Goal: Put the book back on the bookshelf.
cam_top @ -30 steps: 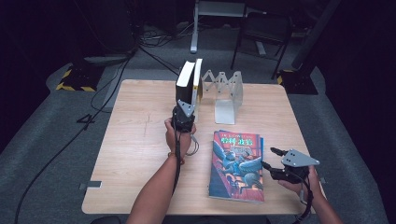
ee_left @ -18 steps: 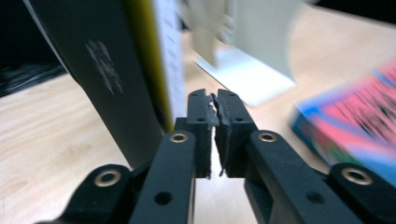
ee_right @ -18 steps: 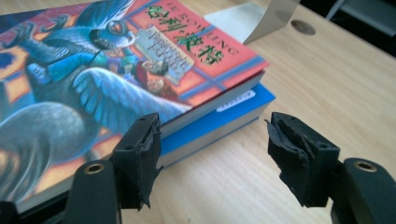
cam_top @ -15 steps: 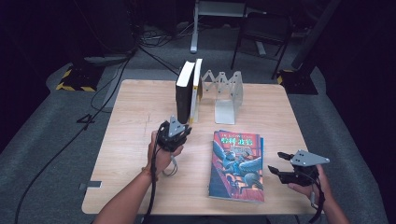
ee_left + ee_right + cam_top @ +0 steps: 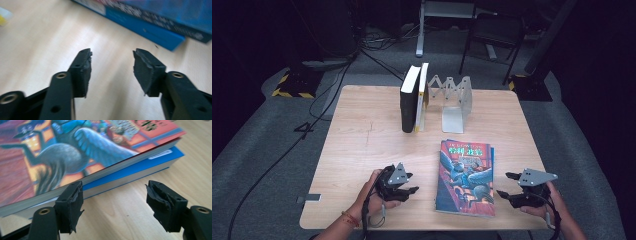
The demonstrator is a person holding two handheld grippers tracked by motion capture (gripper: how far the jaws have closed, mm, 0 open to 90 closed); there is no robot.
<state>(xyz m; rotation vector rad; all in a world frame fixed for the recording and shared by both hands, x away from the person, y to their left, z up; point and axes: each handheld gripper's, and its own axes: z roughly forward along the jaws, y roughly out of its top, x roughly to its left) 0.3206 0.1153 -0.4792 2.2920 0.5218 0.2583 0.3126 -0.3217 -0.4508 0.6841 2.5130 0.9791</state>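
Two books (image 5: 413, 97) stand upright at the left end of the far rack (image 5: 452, 102); two more books (image 5: 466, 176) lie stacked nearer. Left gripper (image 5: 408, 186), its jaws just opened, and right gripper (image 5: 506, 185) both gape, holding nothing.

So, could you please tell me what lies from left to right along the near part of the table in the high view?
Left gripper → stacked books lying flat → right gripper.

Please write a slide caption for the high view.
Two open hand-held grippers flank stacked illustrated books on a wooden table.
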